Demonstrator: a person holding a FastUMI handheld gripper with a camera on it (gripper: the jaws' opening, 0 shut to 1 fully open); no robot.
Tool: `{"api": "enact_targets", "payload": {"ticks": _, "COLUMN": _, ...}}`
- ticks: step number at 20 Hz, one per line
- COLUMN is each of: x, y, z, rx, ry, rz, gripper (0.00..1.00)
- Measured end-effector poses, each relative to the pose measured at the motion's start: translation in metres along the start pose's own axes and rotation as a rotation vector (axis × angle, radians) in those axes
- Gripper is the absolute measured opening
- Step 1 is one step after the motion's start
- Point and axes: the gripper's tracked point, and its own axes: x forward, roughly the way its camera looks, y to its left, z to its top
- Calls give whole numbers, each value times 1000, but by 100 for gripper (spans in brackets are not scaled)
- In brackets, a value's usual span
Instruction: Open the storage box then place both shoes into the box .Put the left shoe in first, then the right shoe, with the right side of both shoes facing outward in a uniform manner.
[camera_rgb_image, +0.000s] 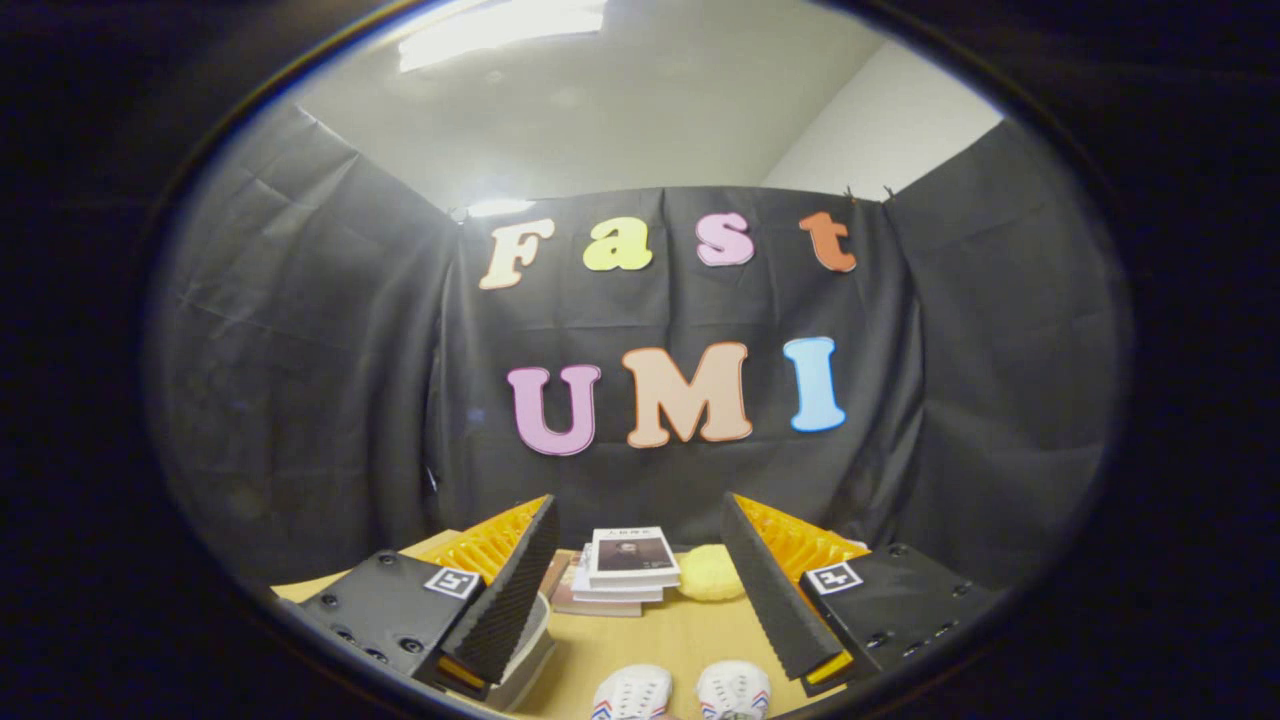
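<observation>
The gripper (640, 575) hangs released above a wooden desk (660, 640), fingers spread wide and holding nothing. Between the fingers, at six o'clock, sit the toes of two white shoes (680, 692) side by side on the desk. At twelve o'clock beyond the fingers lies a stack of books (622, 572), with a soft yellow object (708, 573) just beside it at three o'clock. Under the left finger, a pale container edge (535, 640) shows, possibly the storage box; I cannot tell. The task looks unstarted: both shoes remain to be placed.
</observation>
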Motion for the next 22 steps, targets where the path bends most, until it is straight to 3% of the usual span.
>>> {"api": "enact_targets", "payload": {"ticks": 6, "x": -1, "y": 13, "z": -33, "rx": 153, "ry": 117, "rz": 67, "gripper": 100}}
{"api": "enact_targets", "payload": {"ticks": 17, "x": -8, "y": 34, "z": -131, "rx": 712, "ry": 474, "rz": 133, "gripper": 100}}
{"api": "enact_targets", "payload": {"ticks": 22, "x": -27, "y": 60, "z": -169, "rx": 834, "ry": 635, "rz": 200, "gripper": 100}}
